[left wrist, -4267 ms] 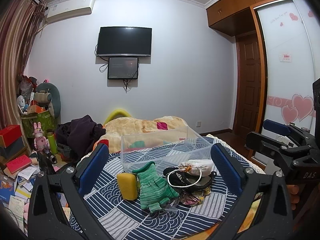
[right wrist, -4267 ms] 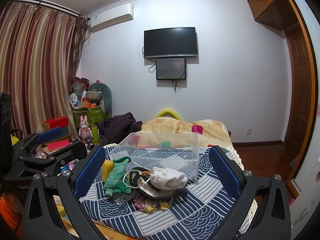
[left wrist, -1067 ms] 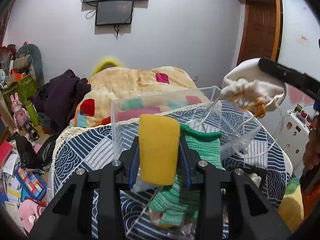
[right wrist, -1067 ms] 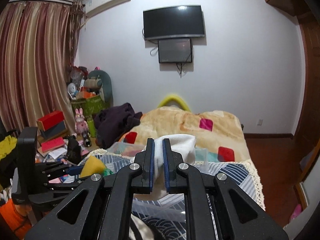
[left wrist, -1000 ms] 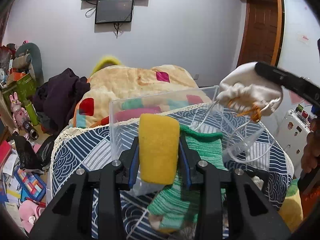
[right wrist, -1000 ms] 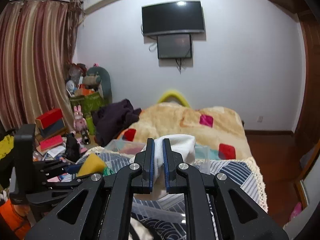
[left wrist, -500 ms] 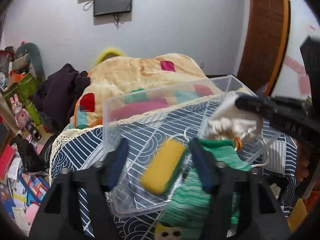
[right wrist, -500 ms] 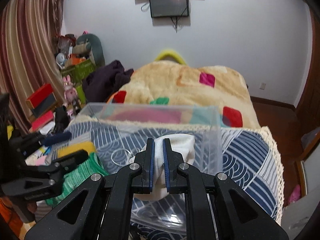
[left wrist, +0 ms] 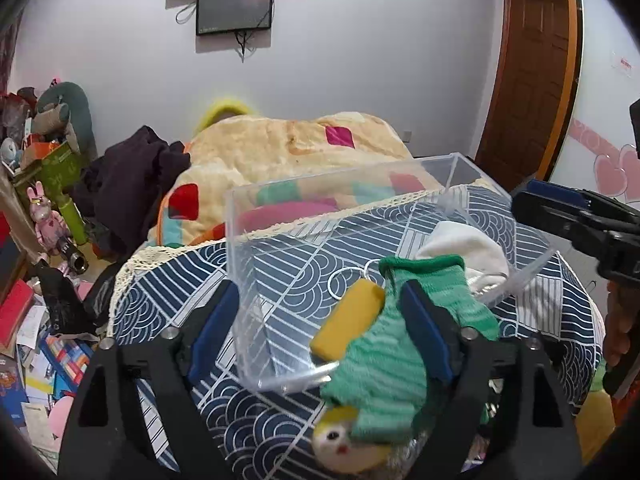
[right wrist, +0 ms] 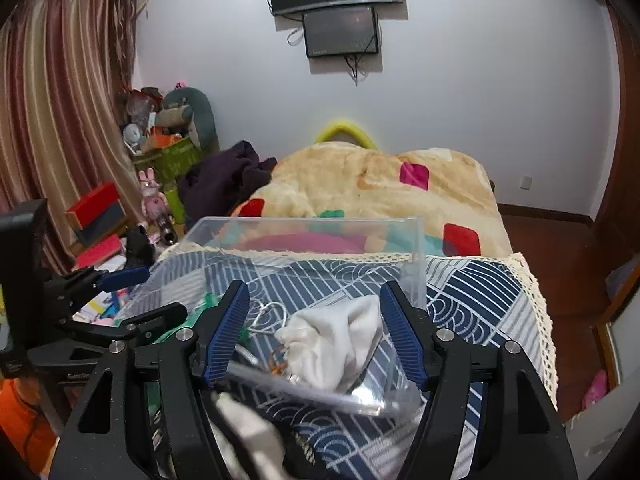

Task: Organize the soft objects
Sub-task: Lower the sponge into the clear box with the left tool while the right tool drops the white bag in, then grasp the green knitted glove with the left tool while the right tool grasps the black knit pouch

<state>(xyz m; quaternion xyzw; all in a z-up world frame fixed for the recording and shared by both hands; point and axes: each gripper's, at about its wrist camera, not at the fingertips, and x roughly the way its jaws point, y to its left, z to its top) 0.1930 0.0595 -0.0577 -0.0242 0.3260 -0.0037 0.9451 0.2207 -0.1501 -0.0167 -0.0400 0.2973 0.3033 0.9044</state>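
Clear bin [left wrist: 256, 216] on patterned bed cover: holds yellow sponge [left wrist: 347, 325] and white drawstring pouch [right wrist: 336, 340].
Left tool [left wrist: 320, 330]: spread wide, empty.
Right tool [right wrist: 314, 334]: spread wide, empty.
Outstanding, by estimate: green knit glove [left wrist: 404, 344] draped over bin's near rim; small doll-faced toy [left wrist: 340, 440] below it.

Yellow sponge [left wrist: 347, 321] in clear bin [left wrist: 256, 240], left tool [left wrist: 320, 324] spread

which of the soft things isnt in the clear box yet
The green knitted glove. It lies draped over the near rim of the clear box, mostly outside, while the yellow sponge and the white pouch already sit inside.
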